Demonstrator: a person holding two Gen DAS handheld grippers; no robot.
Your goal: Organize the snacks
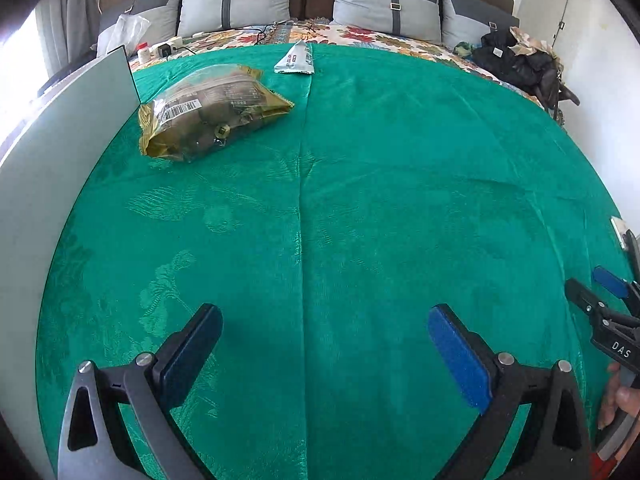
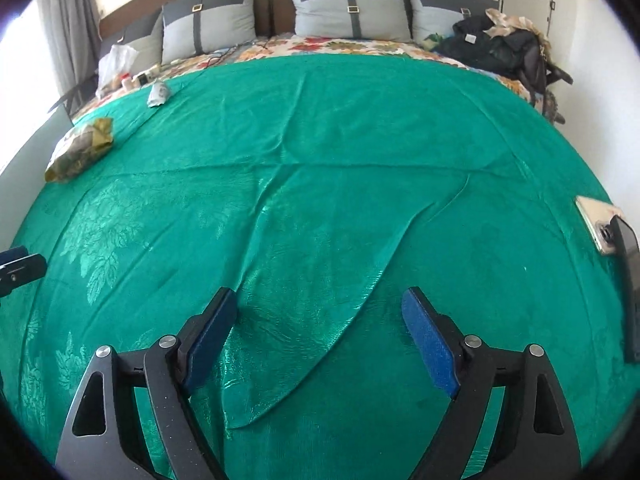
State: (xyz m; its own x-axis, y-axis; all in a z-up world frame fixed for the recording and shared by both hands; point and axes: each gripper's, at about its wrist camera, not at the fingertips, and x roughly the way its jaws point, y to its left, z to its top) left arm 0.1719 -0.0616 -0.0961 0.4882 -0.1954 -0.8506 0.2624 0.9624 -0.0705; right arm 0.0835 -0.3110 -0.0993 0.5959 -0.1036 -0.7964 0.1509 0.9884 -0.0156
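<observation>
- Left wrist view: the left gripper hangs over the green cloth, fingers spread wide with nothing between them.
- Right wrist view: the right gripper also has its fingers spread and empty, above a raised fold in the green cloth.
- An olive snack bag lies at the cloth's far left, close to the upright grey board that lines the cloth's left edge.
- A small silver packet sits on the cloth's far edge, well apart from both grippers.
- Most of the cloth's middle is bare, open room.
- A phone lies at the cloth's right edge, partly covered by a dark flat object that I cannot identify.
- Beyond the cloth's far edge, pillows and a dark clothes pile stand; small items near the white plastic bag are too small to make out.
- A hand is cut off at the frame's right edge.
</observation>
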